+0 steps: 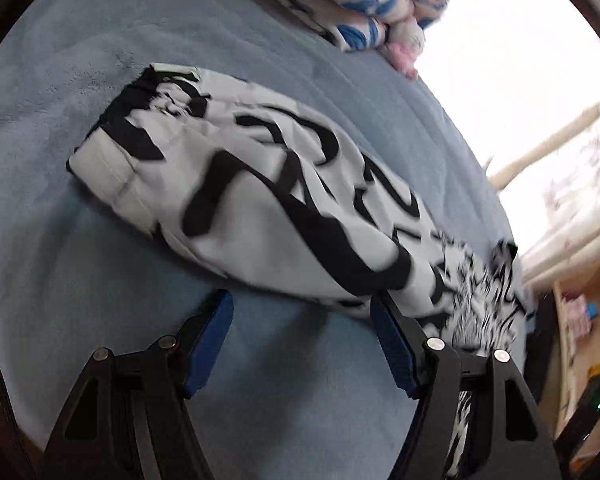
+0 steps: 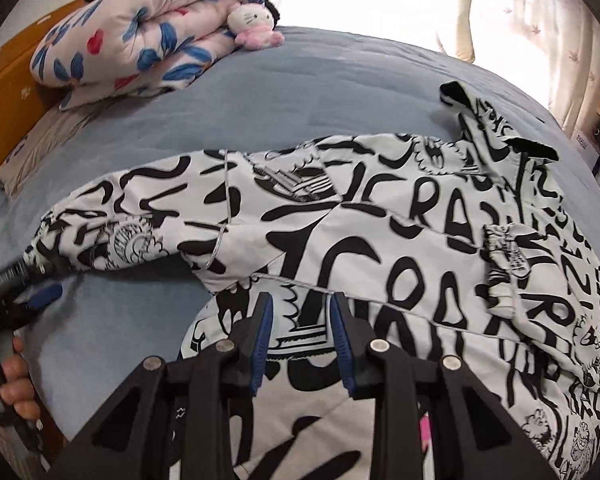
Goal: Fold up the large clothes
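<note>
Only the right view shows the right claw part-closed over the jacket; left claw released.

Jacket hem behind gripper arms — far sleeve end motion-blurred

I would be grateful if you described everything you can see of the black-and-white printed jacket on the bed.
The jacket is white, smooth-looking fabric covered in bold black lettering and cartoon drawings, with black tabs at its far edge and a thin pale cord across it. It lies rumpled on the blue bedspread, one sleeve stretched out sideways. The open left claw sits at the sleeve's edge; the right claw hovers low over the body, nothing visibly pinched.
</note>
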`<state>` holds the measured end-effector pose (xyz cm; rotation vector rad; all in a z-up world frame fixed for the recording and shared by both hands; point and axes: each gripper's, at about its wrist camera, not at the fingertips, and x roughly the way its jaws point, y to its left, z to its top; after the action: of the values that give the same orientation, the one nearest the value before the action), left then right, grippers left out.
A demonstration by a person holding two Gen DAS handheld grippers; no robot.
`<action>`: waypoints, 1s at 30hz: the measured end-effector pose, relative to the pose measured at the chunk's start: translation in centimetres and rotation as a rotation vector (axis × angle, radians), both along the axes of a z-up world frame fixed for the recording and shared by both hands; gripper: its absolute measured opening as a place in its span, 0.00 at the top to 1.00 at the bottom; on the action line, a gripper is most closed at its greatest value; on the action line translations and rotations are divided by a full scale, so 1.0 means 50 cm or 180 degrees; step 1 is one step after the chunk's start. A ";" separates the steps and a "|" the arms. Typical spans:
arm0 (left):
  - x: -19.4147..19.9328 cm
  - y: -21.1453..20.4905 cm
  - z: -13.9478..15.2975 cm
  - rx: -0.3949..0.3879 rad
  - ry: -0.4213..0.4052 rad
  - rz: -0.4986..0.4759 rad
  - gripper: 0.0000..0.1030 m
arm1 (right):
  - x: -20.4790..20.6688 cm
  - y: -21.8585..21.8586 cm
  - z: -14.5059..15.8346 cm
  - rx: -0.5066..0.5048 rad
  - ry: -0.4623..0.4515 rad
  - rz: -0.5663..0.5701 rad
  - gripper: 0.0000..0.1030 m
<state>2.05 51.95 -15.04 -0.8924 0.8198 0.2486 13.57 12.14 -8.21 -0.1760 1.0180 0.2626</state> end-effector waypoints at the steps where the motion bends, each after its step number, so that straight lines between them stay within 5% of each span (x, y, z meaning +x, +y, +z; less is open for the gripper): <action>1: 0.004 0.012 -0.006 -0.0041 -0.0034 0.0054 0.32 | 0.001 0.002 -0.006 -0.0002 0.0031 0.0001 0.72; 14: -0.011 0.070 -0.032 -0.1049 -0.0539 0.0410 0.28 | 0.016 -0.051 -0.038 0.0058 0.0229 -0.0213 0.72; 18: -0.008 0.085 -0.034 -0.0998 -0.0448 0.0549 0.27 | 0.016 -0.065 -0.044 0.0084 0.0263 -0.0239 0.72; 20: -0.006 0.088 -0.042 -0.0989 -0.0319 0.0625 0.35 | 0.016 -0.072 -0.045 0.0110 0.0270 -0.0245 0.72; 21: -0.003 0.087 -0.043 -0.0928 -0.0224 0.0660 0.44 | 0.016 -0.075 -0.046 0.0115 0.0272 -0.0249 0.72; 23: 0.000 0.077 -0.033 -0.0601 -0.0010 0.0704 0.92 | 0.016 -0.084 -0.048 0.0137 0.0284 -0.0271 0.72; 27: 0.028 0.015 0.040 0.0302 0.0237 0.0643 0.95 | 0.016 -0.107 -0.049 0.0237 0.0326 -0.0330 0.72; 30: 0.080 -0.069 0.151 0.1131 0.0117 0.0455 0.95 | 0.012 -0.137 -0.041 0.0290 0.0293 -0.0402 0.72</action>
<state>6.05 48.50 -7.47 -0.6129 0.7177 0.5203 14.17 5.28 -10.24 -0.0169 1.1015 0.2027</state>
